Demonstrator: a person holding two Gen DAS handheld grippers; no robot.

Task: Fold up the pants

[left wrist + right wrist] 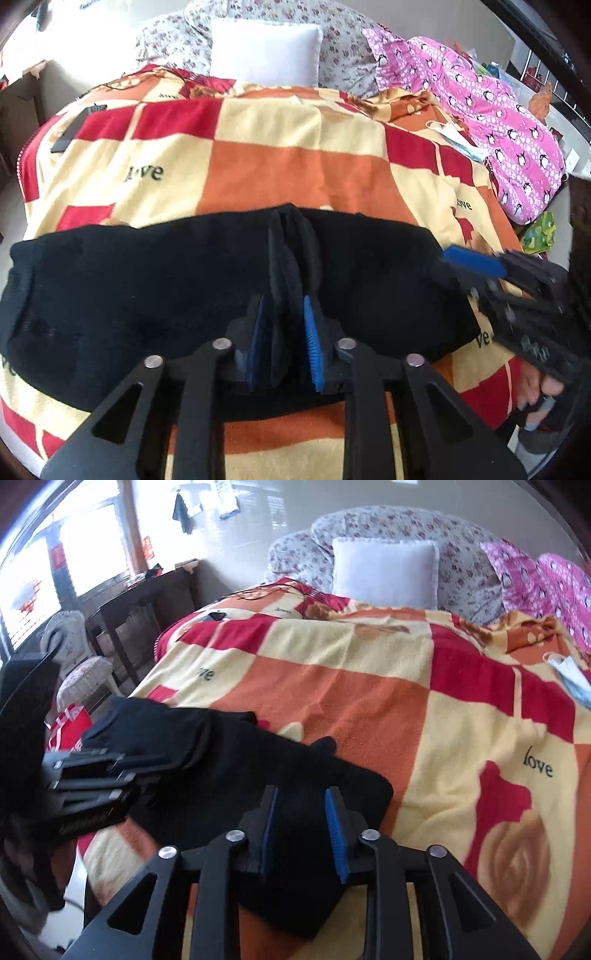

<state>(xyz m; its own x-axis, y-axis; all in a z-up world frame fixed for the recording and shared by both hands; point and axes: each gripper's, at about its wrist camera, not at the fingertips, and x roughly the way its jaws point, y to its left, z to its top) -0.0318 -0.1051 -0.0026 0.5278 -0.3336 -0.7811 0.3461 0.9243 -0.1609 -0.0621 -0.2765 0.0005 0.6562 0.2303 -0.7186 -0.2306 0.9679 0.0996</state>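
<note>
The black pants (147, 295) lie in a wide band across the near part of the checkered blanket (258, 162). My left gripper (286, 306) is shut on a bunched ridge of the pants' fabric at their middle. The right gripper shows at the right of the left wrist view (476, 258), at the pants' right end. In the right wrist view the pants (240, 775) run left from my right gripper (301, 801). Its blue pads stand apart around the pants' near edge, with black fabric between them. The left gripper (92, 771) is at the far left on the pants.
A white pillow (264, 51) and a floral quilt (343, 48) lie at the head of the bed. Pink penguin-print clothing (498, 110) and a face mask (454, 136) lie on the right. A dark table (136, 616), a chair (74, 653) and a red bag (68, 723) stand beside the bed.
</note>
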